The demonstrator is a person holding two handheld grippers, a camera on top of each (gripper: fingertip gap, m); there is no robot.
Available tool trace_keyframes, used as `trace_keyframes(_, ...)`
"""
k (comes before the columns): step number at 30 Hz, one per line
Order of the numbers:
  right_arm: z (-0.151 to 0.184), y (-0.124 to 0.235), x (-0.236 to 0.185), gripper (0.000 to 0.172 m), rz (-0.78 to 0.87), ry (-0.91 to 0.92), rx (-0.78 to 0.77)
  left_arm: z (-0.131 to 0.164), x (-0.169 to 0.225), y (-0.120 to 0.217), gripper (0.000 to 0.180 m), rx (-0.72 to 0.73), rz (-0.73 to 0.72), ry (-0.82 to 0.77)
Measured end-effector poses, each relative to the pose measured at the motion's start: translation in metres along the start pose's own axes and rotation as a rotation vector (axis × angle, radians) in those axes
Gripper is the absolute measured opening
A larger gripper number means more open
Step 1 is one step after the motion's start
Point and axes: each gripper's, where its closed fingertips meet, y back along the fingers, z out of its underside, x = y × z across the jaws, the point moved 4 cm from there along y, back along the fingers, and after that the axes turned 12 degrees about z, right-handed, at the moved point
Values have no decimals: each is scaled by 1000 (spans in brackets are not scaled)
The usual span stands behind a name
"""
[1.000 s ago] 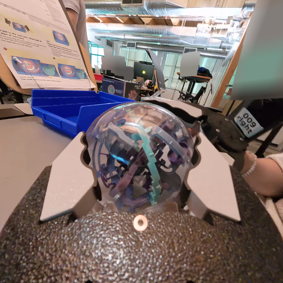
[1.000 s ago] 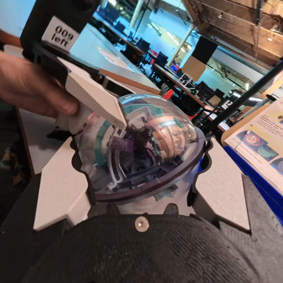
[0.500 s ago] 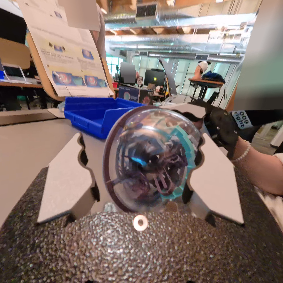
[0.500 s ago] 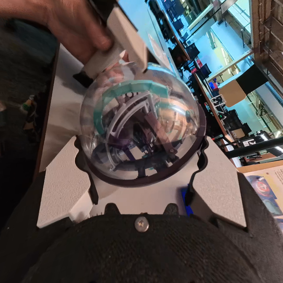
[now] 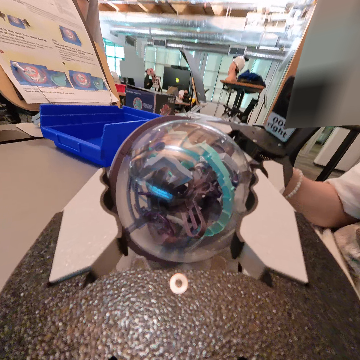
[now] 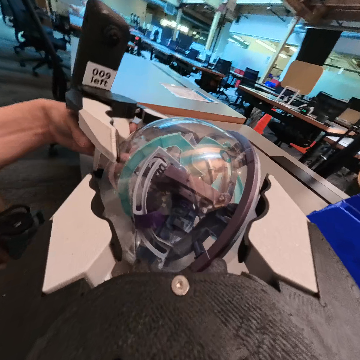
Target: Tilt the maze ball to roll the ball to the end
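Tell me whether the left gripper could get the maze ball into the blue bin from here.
Probably yes. The left gripper has the maze ball between its fingers, the blue bin stands open-topped just beyond on the table, nothing between; the right gripper also clasps the ball.

We watch the maze ball [image 5: 181,192] turn between both grippers, its dark seam ring now swung from level to standing nearly upright.

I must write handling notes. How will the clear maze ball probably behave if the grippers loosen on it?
The maze ball has a smooth, glossy round shell, so it would likely slip and roll away. It looks rigid, not squashy. Being mostly hollow with thin plastic tracks, it is probably light and could crack if dropped.
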Motion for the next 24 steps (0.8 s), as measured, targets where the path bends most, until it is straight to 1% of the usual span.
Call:
trace_keyframes(2,0,3,-3,156,-59,68,-24,1,1,0,145,-32,0,-19)
trace_keyframes(3,0,4,-4,156,-79,92,-37,-1,-1,1,152,-30,-19,-31)
trace_keyframes(4,0,6,-4,155,-99,118,-41,-4,-2,2,156,-19,-36,-41)
trace_keyframes(7,0,11,-8,154,-155,213,-45,-15,-3,10,154,36,-55,-49)
trace_keyframes(9,-2,11,-12,154,-184,275,-44,-14,0,12,152,36,-28,-25)
trace_keyframes(10,-3,11,-14,154,-198,301,-41,-11,6,11,143,26,23,-5)
trace_keyframes(11,-5,10,-17,154,-211,322,-36,-8,13,9,130,15,91,10)
trace_keyframes(12,-6,8,-18,154,-216,326,-33,-6,14,8,133,7,102,18)
trace_keyframes(15,-8,4,-19,155,-216,292,-15,-5,12,10,135,15,97,37)
trace_keyframes(18,-7,1,-16,156,-166,207,-14,-4,8,10,135,41,87,65)
trace_keyframes(21,-2,-2,-14,157,-81,72,-19,-4,3,12,135,61,71,108)
trace_keyframes(24,5,-2,-16,158,70,-110,9,-5,-1,17,129,91,69,132)
